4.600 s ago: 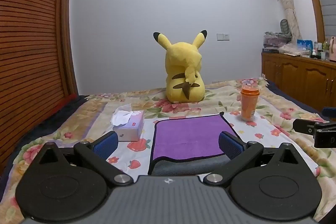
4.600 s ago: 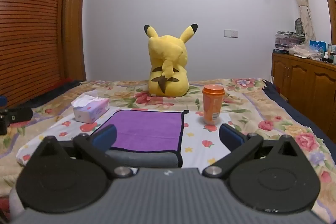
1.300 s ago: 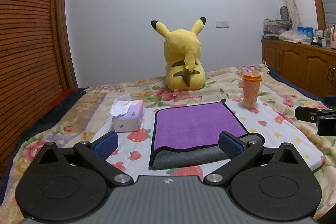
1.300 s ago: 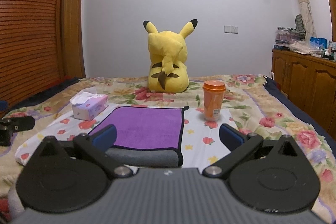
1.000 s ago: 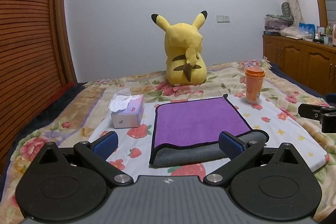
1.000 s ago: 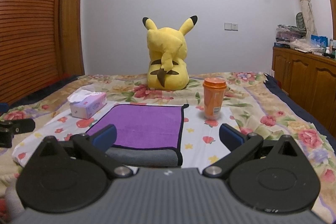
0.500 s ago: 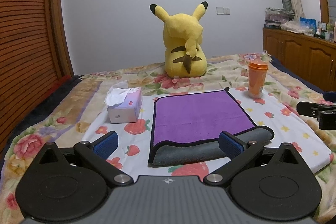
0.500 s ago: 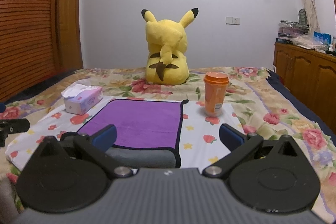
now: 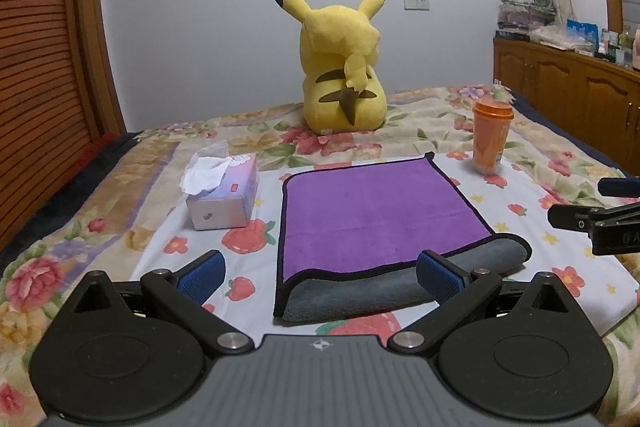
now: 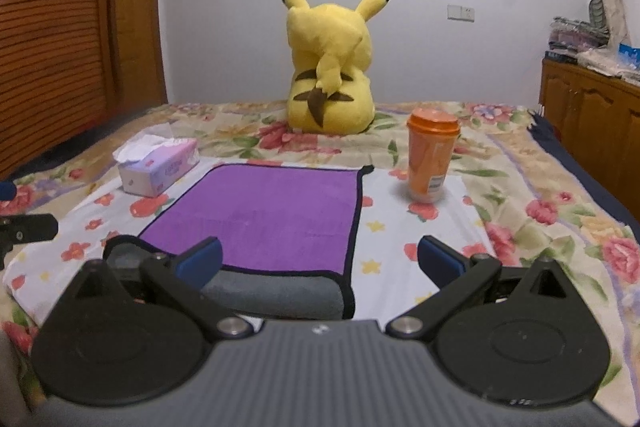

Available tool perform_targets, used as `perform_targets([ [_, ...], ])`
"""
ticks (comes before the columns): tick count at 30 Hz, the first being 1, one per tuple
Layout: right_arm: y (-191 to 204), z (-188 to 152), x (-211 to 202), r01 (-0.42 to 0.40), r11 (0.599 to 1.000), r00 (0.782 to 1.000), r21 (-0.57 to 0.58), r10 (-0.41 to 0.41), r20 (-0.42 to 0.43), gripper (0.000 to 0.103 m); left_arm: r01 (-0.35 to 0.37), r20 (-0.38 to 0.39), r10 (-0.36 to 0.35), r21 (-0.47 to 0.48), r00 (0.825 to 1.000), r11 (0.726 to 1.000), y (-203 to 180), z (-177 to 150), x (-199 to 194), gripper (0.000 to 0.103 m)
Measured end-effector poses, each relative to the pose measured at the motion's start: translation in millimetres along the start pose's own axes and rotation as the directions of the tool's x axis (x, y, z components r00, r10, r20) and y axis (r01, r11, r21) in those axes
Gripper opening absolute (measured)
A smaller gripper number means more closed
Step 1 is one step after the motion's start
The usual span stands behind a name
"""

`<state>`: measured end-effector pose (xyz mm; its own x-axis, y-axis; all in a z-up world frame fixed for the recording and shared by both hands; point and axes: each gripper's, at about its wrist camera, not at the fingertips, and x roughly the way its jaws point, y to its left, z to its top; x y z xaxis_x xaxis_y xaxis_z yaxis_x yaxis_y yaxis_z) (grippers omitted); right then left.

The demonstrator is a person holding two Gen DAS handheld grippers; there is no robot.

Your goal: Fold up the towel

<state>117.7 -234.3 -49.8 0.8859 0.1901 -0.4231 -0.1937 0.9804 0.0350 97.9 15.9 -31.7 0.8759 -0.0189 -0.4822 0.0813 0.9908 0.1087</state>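
Note:
A purple towel [image 9: 372, 211] with a grey underside and black trim lies folded over on the flowered bedspread; its grey fold faces me. It also shows in the right wrist view [image 10: 264, 215]. My left gripper [image 9: 320, 277] is open and empty, above the towel's near left corner. My right gripper [image 10: 320, 263] is open and empty, above the towel's near right corner. The right gripper's fingers [image 9: 592, 219] show at the right edge of the left wrist view.
A tissue box [image 9: 222, 193] stands left of the towel. An orange lidded cup [image 10: 430, 155] stands to its right. A yellow Pikachu plush [image 9: 342, 67] sits behind it. Wooden cabinets [image 9: 568, 99] line the right side, a wooden wardrobe [image 9: 44, 79] the left.
Both grippers have risen and tilted down a little over the near edge of the towel, so more of the bed shows. The towel has not moved. Both stay open.

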Motion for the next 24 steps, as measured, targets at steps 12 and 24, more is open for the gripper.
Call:
perform_targets([
  [12,-1.5,1.1,36.5,-0.029,0.999,0.996,-0.025,0.027,-0.081,0.103,-0.003,-0.048,0.003,-0.009,0.999,1.0,16.3,5.5,40.3,0.102],
  [24,-4.1,2.7,66.7,-0.044,0.998,0.99,-0.037,0.039,-0.139,0.103,0.037,-0.139,-0.04,-0.026,0.989,0.999,26.6,4.8,79.0,0.1],
])
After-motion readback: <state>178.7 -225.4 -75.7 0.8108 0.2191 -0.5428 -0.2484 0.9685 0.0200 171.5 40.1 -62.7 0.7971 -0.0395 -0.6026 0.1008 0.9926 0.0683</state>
